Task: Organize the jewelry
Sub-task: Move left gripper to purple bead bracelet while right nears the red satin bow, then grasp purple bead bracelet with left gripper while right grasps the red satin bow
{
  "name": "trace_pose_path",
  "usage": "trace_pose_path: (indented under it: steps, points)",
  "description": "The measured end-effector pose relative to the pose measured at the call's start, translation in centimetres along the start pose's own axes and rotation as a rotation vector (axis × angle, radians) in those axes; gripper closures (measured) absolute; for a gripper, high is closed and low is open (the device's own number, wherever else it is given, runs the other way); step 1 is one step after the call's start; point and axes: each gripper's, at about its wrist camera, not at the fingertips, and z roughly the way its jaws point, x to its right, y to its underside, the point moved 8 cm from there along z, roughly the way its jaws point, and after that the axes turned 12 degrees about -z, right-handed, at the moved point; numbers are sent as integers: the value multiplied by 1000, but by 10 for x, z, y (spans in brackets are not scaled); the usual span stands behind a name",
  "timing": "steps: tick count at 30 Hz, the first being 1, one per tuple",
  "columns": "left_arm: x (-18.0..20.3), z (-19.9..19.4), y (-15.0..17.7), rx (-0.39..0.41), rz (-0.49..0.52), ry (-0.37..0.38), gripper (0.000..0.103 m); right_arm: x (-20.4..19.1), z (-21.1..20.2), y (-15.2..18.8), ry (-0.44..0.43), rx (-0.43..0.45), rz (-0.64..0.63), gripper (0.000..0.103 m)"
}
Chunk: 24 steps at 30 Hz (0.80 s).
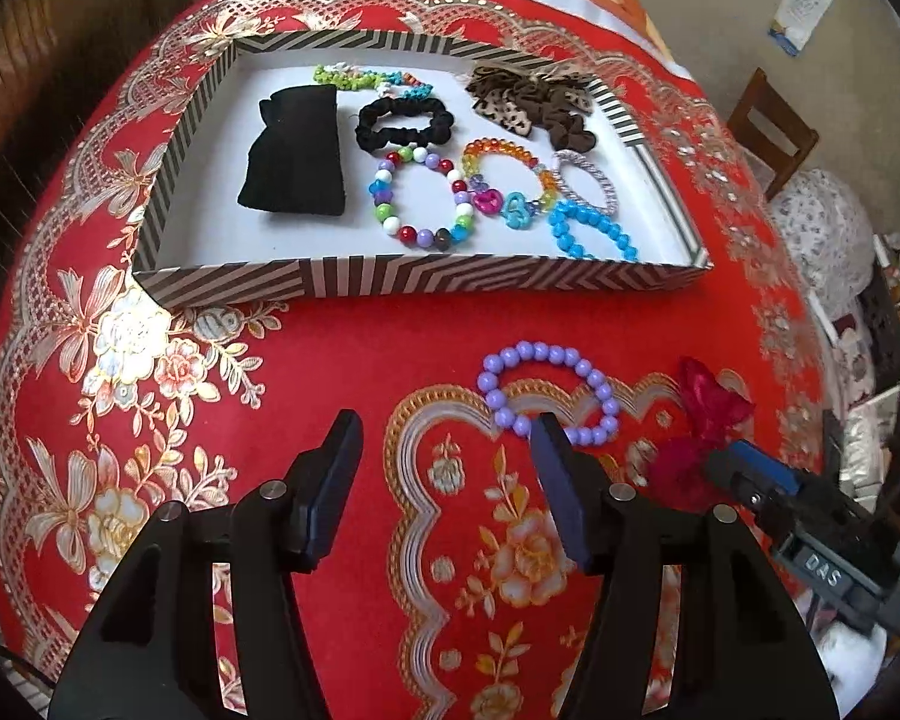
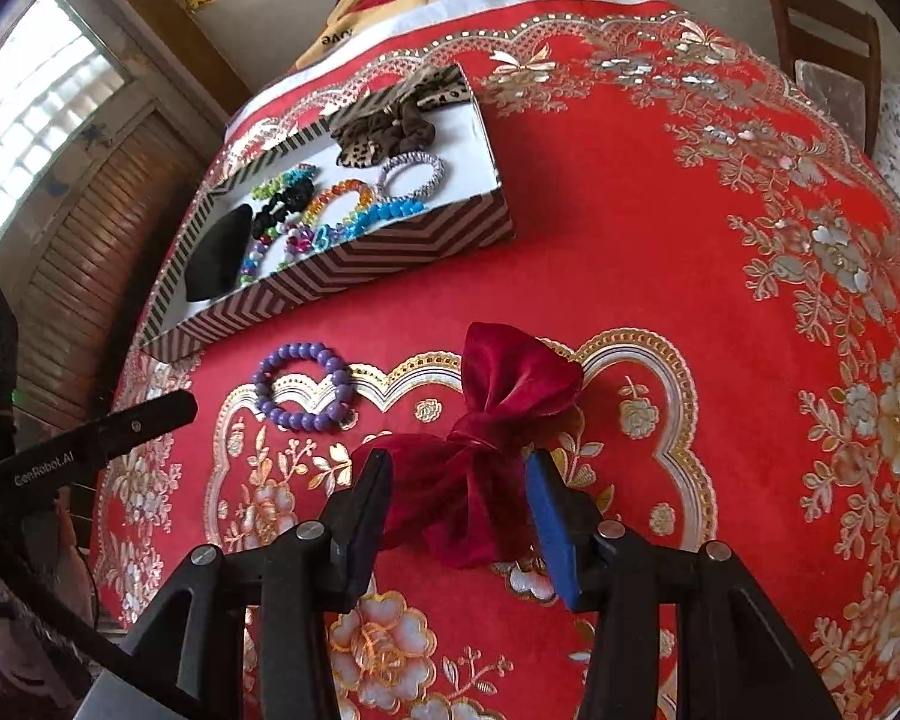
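Note:
A striped shallow box (image 1: 426, 279) (image 2: 390, 252) on the red tablecloth holds several bracelets, scrunchies and a black cloth pouch (image 1: 294, 150). A purple bead bracelet (image 1: 549, 396) (image 2: 306, 387) lies on the cloth in front of the box. A dark red velvet bow (image 2: 486, 438) (image 1: 699, 426) lies to its right. My left gripper (image 1: 444, 438) is open and empty, its right fingertip just short of the purple bracelet. My right gripper (image 2: 459, 474) is open, its fingers on either side of the bow's near half, not closed on it.
The table's red floral cloth (image 2: 750, 360) spreads wide to the right of the box. A wooden chair (image 2: 822, 48) stands beyond the far right edge. The right gripper's body (image 1: 810, 516) shows at the right of the left wrist view.

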Motion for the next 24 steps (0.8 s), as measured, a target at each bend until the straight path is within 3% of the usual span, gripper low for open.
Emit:
trace_pose_path:
  steps: [8,24]
  points:
    - [10,23,-5,19,30,-84,45,-3,13,-8,31,9,-14,55]
    - [19,40,-5,8,86,-145,45,-2,26,-14,85,16,-93,55]
